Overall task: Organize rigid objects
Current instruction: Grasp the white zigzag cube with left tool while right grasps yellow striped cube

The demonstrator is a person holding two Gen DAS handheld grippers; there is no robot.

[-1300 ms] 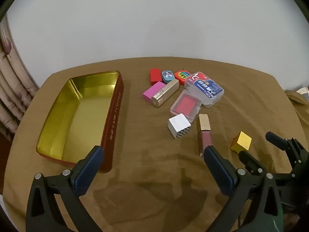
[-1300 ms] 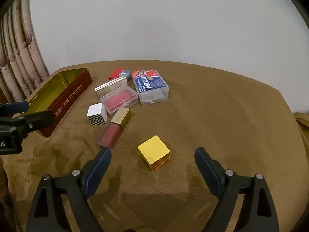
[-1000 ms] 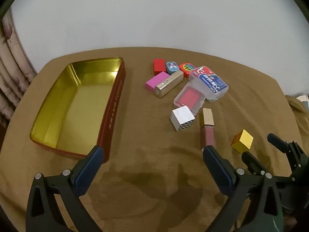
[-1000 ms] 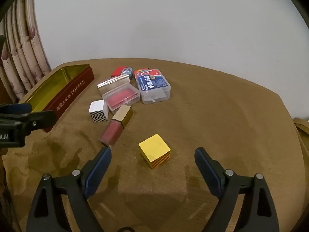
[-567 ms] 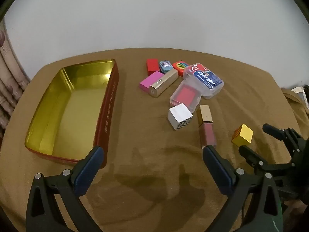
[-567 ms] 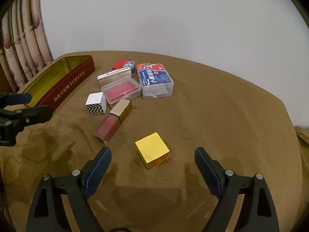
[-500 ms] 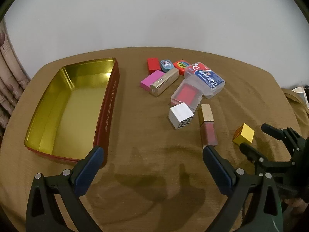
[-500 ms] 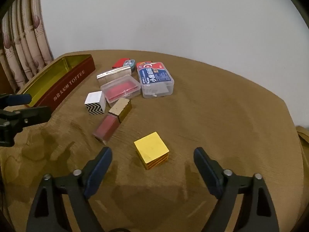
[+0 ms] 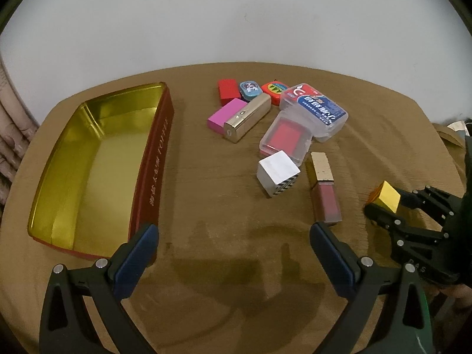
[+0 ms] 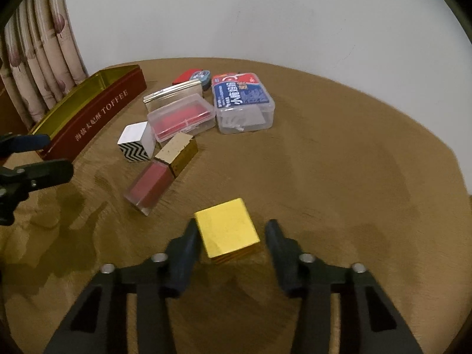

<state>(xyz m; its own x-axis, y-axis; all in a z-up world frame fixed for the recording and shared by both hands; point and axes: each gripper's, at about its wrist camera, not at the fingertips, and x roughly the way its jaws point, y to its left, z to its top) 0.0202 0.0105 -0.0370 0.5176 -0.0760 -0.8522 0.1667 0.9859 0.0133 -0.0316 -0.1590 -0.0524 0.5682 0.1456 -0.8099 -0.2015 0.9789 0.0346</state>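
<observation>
Yellow cube [image 10: 226,232] sits between right claw [image 10: 230,237] jaws, just been closing, right pad not touching yet. Left claw [image 9: 233,253] open, idle beside toffee tin [image 9: 153,159], likely destination.

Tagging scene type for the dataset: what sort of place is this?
Probably a room in a home, not a lab: a round table under a brown cloth, patterned curtains beside a plain white wall, and household odds and ends such as a toffee tin.
</observation>
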